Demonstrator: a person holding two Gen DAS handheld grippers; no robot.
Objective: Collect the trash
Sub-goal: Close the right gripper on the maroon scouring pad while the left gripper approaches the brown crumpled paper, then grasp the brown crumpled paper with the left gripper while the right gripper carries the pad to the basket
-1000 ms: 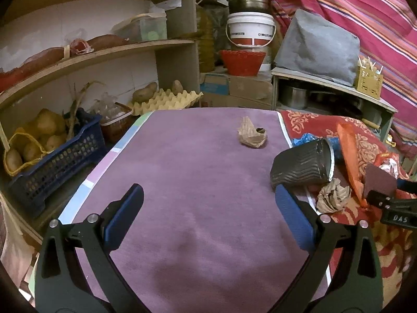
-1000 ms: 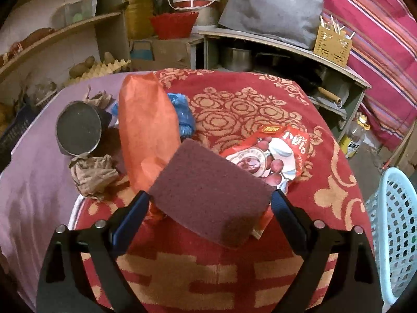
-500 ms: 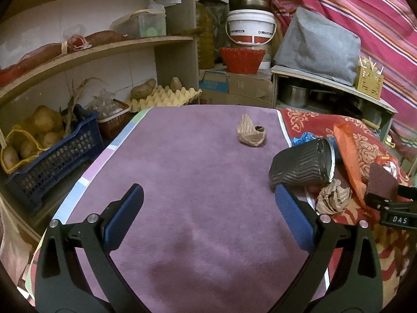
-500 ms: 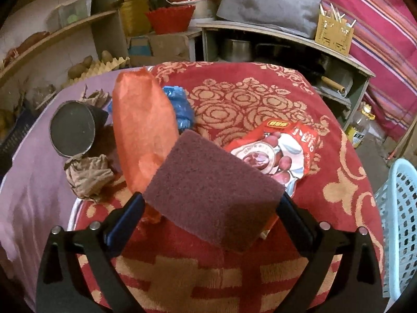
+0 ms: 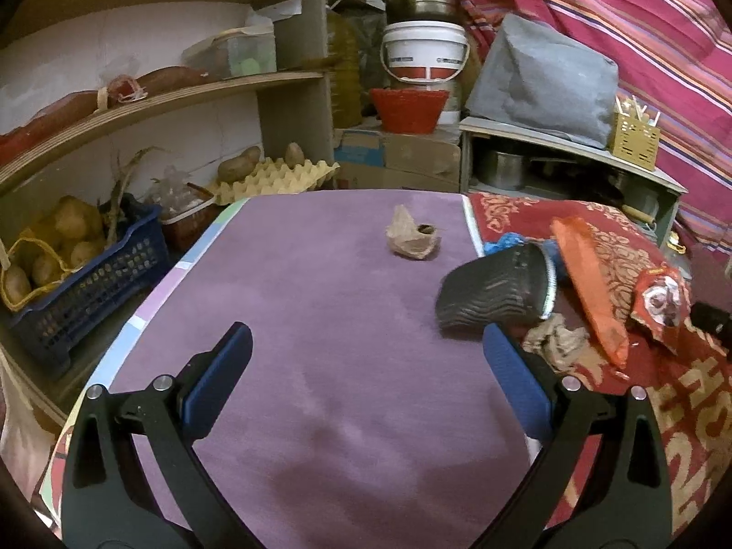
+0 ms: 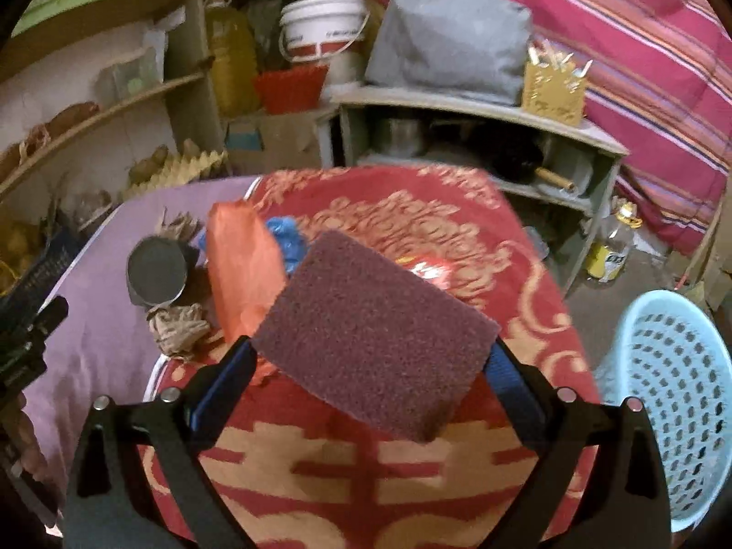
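Observation:
My right gripper [image 6: 373, 359] is shut on a maroon scouring pad [image 6: 373, 336], held above the red patterned cloth [image 6: 366, 471]. Behind the pad lie an orange wrapper [image 6: 240, 270], a blue plastic scrap [image 6: 286, 240], a black paper cup [image 6: 158, 270] on its side and a crumpled brown paper [image 6: 178, 327]. My left gripper [image 5: 366, 361] hangs open over the purple mat [image 5: 297, 343], nothing between its fingers. The cup [image 5: 496, 295], crumpled paper [image 5: 556, 341], orange wrapper [image 5: 588, 283], a red snack packet [image 5: 659, 302] and a second brown paper scrap [image 5: 411, 240] lie ahead of it.
A light blue perforated basket [image 6: 672, 398] stands on the floor at the right. Shelves with potatoes in a dark blue crate [image 5: 87, 288] and an egg tray [image 5: 270, 178] line the left. A low shelf [image 6: 480, 110] with pots stands behind the table.
The right gripper has lifted the scouring pad up off the cloth and pulled back, bringing the blue basket more into view. The left gripper has barely moved.

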